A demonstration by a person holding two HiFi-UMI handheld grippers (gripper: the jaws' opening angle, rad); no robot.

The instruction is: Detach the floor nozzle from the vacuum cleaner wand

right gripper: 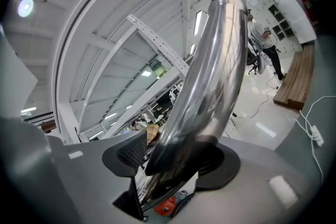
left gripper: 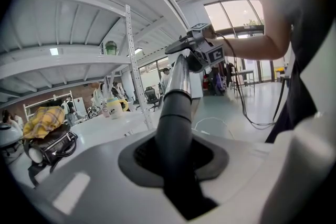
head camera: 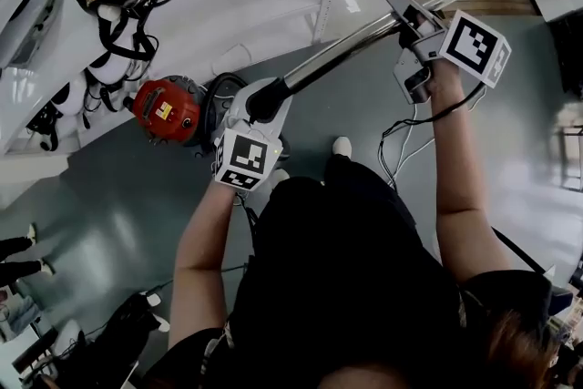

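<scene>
The long chrome metal vacuum wand (head camera: 364,36) slants in the air above the grey floor (head camera: 137,196), high end at upper right. Its low end, a black plastic sleeve (head camera: 267,98), sits clamped in the left gripper (head camera: 252,107). The right gripper (head camera: 410,21) has its jaws loose around the chrome upper part.

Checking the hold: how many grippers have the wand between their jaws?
2. Left gripper at the dark lower end of the wand; right gripper higher, round its chrome tube.
</scene>
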